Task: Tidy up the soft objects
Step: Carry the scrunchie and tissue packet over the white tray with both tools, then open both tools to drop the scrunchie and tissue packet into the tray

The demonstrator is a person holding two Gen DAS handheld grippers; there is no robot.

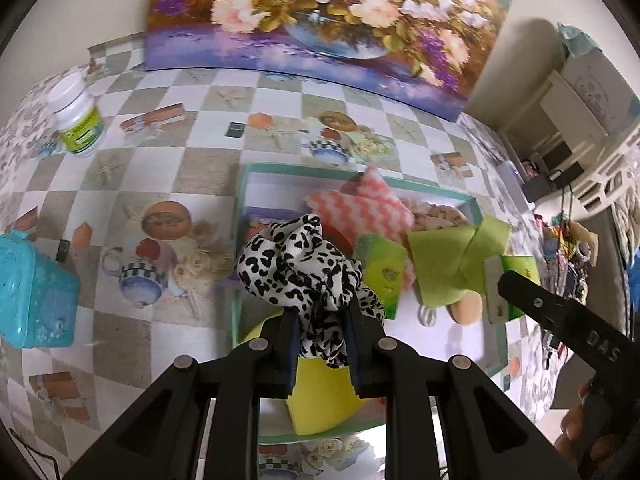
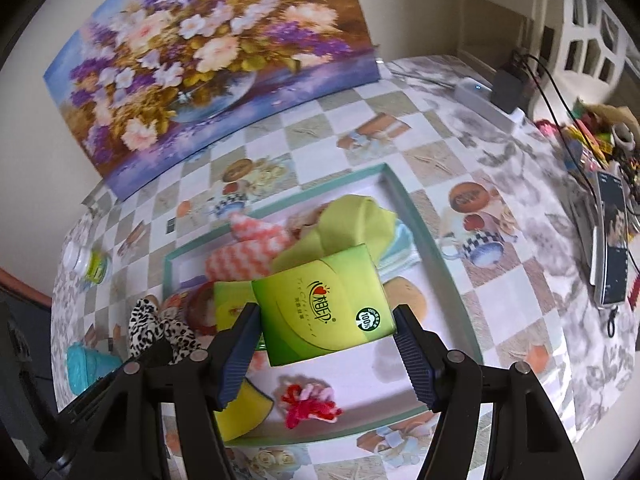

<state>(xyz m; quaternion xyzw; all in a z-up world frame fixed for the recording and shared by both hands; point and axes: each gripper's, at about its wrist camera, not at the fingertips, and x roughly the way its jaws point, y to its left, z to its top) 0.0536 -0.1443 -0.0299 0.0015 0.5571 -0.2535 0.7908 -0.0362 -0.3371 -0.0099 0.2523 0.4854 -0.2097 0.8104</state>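
Observation:
My left gripper (image 1: 322, 320) is shut on a black-and-white leopard-print scrunchie (image 1: 296, 264), held over the left part of a teal-rimmed white tray (image 1: 280, 168). In the tray lie a pink chevron cloth (image 1: 360, 208), a green cloth (image 1: 452, 256), a yellow sponge (image 1: 320, 396) and a green tissue pack (image 1: 380, 272). My right gripper (image 2: 326, 340) is shut on a second green tissue pack (image 2: 320, 312), above the tray's middle (image 2: 420, 216). Under it lie a red-and-pink yarn piece (image 2: 308, 400) and a beige round pad (image 2: 404, 296). The scrunchie (image 2: 160, 332) shows at the lower left.
A white bottle with a green label (image 1: 80, 120) and a teal plastic box (image 1: 32, 292) stand left of the tray. A floral painting (image 1: 320, 20) leans at the table's back. A phone (image 2: 612, 248), a power strip (image 2: 492, 100), cables and small clutter fill the right side.

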